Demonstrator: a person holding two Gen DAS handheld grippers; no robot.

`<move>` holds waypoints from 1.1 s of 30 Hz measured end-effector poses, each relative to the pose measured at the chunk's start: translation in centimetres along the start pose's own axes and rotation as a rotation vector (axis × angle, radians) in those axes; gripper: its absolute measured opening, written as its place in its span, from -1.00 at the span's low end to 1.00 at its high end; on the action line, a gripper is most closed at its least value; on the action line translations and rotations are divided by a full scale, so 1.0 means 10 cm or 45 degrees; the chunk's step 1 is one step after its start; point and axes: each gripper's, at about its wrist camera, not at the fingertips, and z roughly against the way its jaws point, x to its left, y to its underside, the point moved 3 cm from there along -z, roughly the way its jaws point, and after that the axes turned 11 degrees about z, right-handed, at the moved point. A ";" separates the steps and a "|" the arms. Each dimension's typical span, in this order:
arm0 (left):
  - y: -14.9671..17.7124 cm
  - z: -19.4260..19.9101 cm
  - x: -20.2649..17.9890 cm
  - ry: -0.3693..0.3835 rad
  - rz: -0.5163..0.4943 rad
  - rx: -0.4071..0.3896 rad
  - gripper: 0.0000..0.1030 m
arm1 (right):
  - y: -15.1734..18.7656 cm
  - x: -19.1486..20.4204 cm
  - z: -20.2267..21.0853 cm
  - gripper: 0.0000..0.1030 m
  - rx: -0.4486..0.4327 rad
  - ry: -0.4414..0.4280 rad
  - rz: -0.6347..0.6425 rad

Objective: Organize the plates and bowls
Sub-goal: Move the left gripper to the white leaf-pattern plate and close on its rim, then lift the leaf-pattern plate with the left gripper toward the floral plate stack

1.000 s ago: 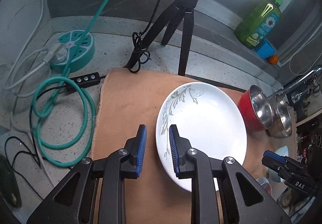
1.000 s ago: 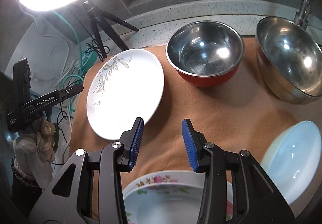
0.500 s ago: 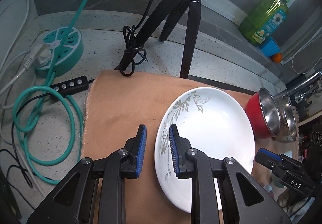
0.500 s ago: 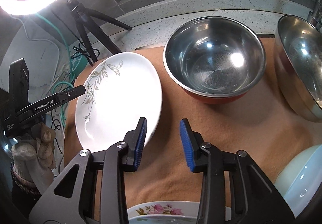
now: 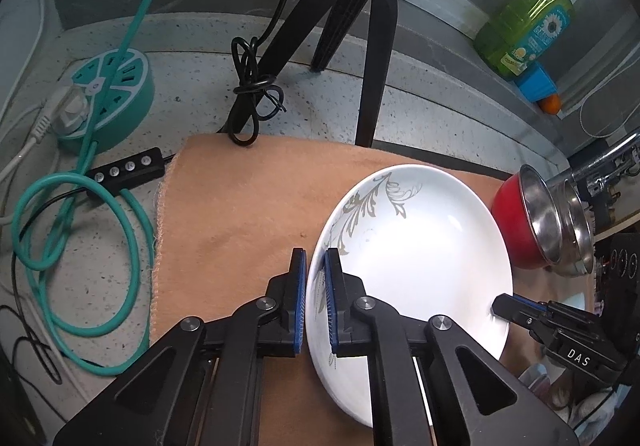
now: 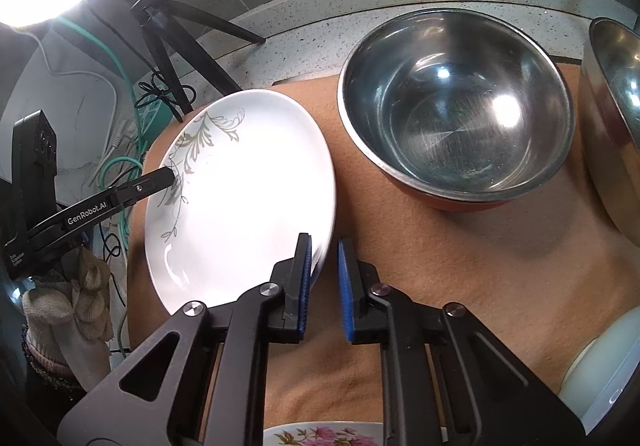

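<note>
A white plate (image 5: 420, 254) with a grey leaf pattern lies on the tan mat (image 5: 240, 213). My left gripper (image 5: 315, 258) is closing its jaws on the plate's left rim, which sits pinched between the blue pads. In the right wrist view the same plate (image 6: 248, 189) has its right rim between the closing jaws of my right gripper (image 6: 325, 246). Each gripper shows in the other's view: the right gripper (image 5: 500, 304) and the left gripper (image 6: 170, 173). A red bowl with a steel inside (image 6: 452, 117) and a steel bowl (image 6: 616, 117) stand to the right.
A flowered plate (image 6: 320, 434) and a pale bowl (image 6: 600, 366) lie near the front edge. A tripod (image 5: 372, 45) stands behind the mat. A teal power strip (image 5: 112, 93) and cables lie at left. A green soap bottle (image 5: 528, 29) stands on the ledge. A gloved hand (image 6: 80, 306) holds the left gripper.
Both grippers came in lower and closer to the white plate. Their jaws, apart before, have narrowed onto its opposite rims.
</note>
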 end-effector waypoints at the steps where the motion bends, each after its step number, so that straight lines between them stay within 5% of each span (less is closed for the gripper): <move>1: 0.00 0.00 0.00 0.000 0.006 0.003 -0.85 | -0.01 0.01 0.00 -0.82 0.001 0.010 0.006; 16: 0.09 0.11 -0.01 0.012 0.039 0.004 -0.85 | 0.06 0.02 0.10 -0.82 0.011 -0.021 -0.010; 33: 0.46 0.66 -0.37 0.083 0.000 -0.071 -0.85 | 0.39 0.02 0.77 -0.82 -0.052 -0.052 0.023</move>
